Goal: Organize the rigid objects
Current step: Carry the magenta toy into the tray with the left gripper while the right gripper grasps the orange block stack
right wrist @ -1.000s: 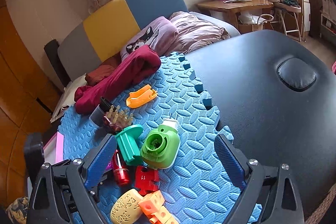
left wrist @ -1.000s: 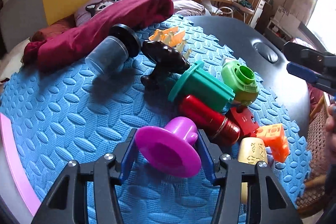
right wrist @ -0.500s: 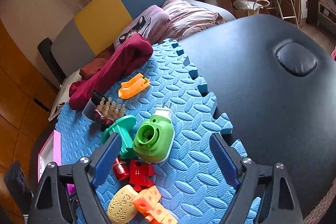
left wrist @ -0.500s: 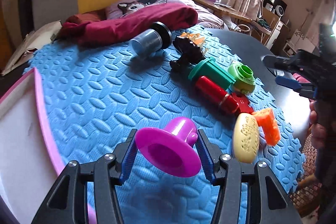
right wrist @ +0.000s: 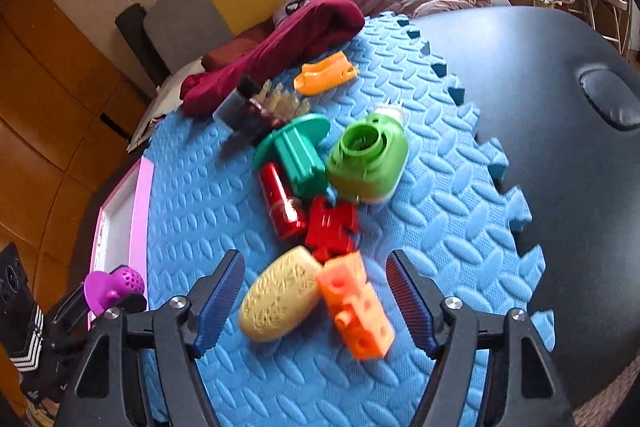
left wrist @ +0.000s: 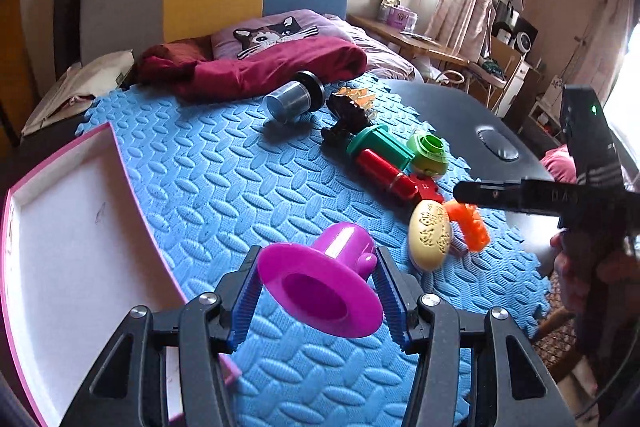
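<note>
Left wrist view: the left gripper (left wrist: 318,297) is clamped on a purple flanged plastic piece (left wrist: 320,287), pads squeezing its stem while the wide flange faces the camera. It looks light, hard and smooth, so the narrow stem is the sound place to hold; the flange would likely slip. At 9 o'clock lies a pink-rimmed white tray (left wrist: 120,163), empty where visible, with its raised rim the edge to clear. The blue foam mat (left wrist: 224,179) between is bare, giving easy room. At 2 o'clock the right gripper (left wrist: 468,191) reaches in over the toy pile.

Right wrist view: the right gripper (right wrist: 316,297) hangs over the mat with its jaws closing; a cream textured oval (right wrist: 280,301) and an orange holed block (right wrist: 356,311), touching each other, sit between the fingers, neither yet pressed. Both look rigid and light; the block's flat sides suit the pads better than the rounded oval. At 12 o'clock crowd a red notched piece (right wrist: 332,223), red cylinder (right wrist: 280,203), teal flanged piece (right wrist: 294,147) and green round housing (right wrist: 368,159). Open mat lies at 3 o'clock, its jagged border meeting the black padded table (right wrist: 560,75).
</note>
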The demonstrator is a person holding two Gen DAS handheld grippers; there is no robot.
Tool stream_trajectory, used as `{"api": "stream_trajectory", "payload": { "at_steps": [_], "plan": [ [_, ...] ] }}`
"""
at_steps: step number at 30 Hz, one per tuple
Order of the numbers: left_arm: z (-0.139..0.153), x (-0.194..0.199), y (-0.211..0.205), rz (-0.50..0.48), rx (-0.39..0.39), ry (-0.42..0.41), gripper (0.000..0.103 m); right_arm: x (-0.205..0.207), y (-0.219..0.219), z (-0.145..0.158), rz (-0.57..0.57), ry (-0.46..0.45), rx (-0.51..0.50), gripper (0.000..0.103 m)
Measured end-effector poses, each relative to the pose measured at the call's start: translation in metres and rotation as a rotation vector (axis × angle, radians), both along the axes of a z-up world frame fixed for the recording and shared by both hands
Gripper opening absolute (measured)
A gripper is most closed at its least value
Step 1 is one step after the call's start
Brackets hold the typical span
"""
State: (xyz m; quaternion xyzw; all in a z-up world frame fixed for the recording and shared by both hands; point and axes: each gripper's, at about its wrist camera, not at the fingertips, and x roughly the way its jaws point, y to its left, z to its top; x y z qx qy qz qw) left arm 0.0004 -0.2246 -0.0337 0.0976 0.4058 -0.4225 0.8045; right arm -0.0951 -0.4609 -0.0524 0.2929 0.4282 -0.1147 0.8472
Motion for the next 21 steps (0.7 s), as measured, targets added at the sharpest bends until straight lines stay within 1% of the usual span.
{"api": "stream_trajectory", "payload": {
  "at_steps": [2, 3, 5, 6, 7, 9, 11, 12, 13, 15, 17, 21],
  "plan": [
    [0.001, -0.001, 0.006, 0.01, -0.011, 0.005, 0.055, -0.002, 0.006, 0.001, 0.011, 0.023, -0.026, 0.073],
    [0.002, -0.001, 0.01, 0.017, -0.017, 0.013, 0.055, -0.001, 0.009, 0.0, 0.012, 0.049, -0.048, 0.071],
    [0.003, -0.002, 0.019, 0.031, -0.028, 0.021, 0.055, 0.001, 0.015, -0.003, -0.007, 0.122, -0.12, 0.059],
    [0.004, -0.002, 0.023, 0.036, -0.035, 0.023, 0.055, 0.0, 0.017, -0.003, -0.026, 0.147, -0.167, 0.042],
    [0.005, -0.002, 0.027, 0.041, -0.041, 0.023, 0.055, 0.0, 0.019, -0.004, -0.037, 0.167, -0.198, 0.03],
    [0.008, -0.001, 0.035, 0.052, -0.054, 0.021, 0.055, 0.006, 0.02, -0.012, -0.029, 0.225, -0.196, 0.03],
    [0.01, 0.0, 0.044, 0.07, -0.068, 0.021, 0.055, 0.011, 0.02, -0.017, -0.021, 0.226, -0.202, 0.029],
    [0.012, 0.001, 0.05, 0.084, -0.077, 0.02, 0.055, 0.014, 0.022, -0.02, -0.022, 0.234, -0.214, 0.024],
    [0.013, 0.002, 0.054, 0.095, -0.082, 0.02, 0.055, 0.016, 0.023, -0.025, -0.031, 0.252, -0.223, 0.022],
    [0.015, 0.006, 0.066, 0.127, -0.093, 0.023, 0.055, 0.019, 0.028, -0.027, -0.038, 0.251, -0.256, 0.021],
    [0.015, 0.012, 0.081, 0.169, -0.098, 0.027, 0.055, 0.019, 0.03, -0.028, -0.042, 0.258, -0.272, 0.021],
    [0.008, 0.031, 0.116, 0.29, -0.095, 0.055, 0.055, 0.02, 0.029, -0.03, -0.06, 0.25, -0.277, 0.021]
  ]
}}
